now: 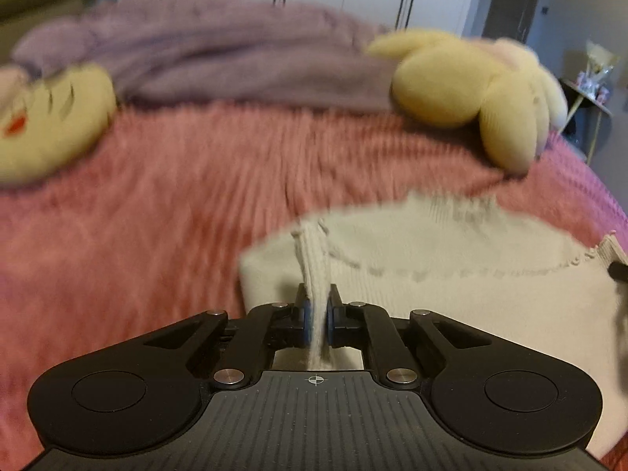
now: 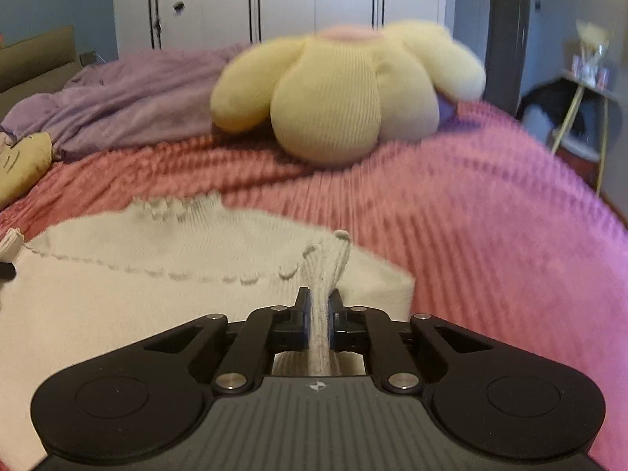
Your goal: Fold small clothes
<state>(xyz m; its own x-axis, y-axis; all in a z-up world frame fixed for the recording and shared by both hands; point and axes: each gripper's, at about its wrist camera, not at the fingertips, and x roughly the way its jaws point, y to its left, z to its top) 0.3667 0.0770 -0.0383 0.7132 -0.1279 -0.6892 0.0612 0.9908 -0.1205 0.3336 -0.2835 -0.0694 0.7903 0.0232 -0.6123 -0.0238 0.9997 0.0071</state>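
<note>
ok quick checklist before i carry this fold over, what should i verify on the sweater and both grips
1. Left tool shut on a ribbed pinch of the cream sweater: ok.
2. Right tool shut on the sweater's other side: ok.
3. Both pinches at matching height: cannot tell.
4. Sweater body flat on the pink blanket: cannot tell, motion blur.
5. Yellow plush apart from the sweater: ok.
6. Purple blanket well behind: ok.
</note>
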